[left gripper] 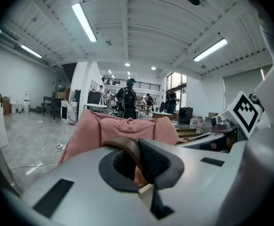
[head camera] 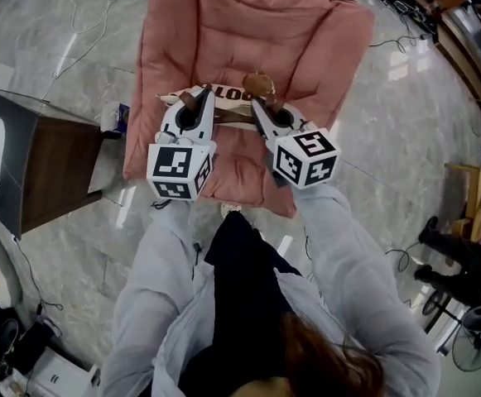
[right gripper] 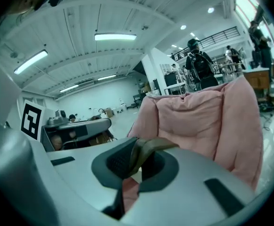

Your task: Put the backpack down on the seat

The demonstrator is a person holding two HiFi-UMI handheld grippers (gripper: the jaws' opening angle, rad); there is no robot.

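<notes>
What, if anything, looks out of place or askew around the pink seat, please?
Nothing stands out. The left gripper and right gripper are each shut on a brown strap of the backpack over the pink seat; a loose cable trails on the floor.

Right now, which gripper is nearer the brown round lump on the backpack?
The right gripper: the lump sits just beyond its tips, over the pink seat, while the left gripper holds a strap further off to the side.

Open lab hall: strip lights (left gripper: pixel 84 21), mezzanine (left gripper: pixel 144 84), floor cables (left gripper: pixel 52 149).
</notes>
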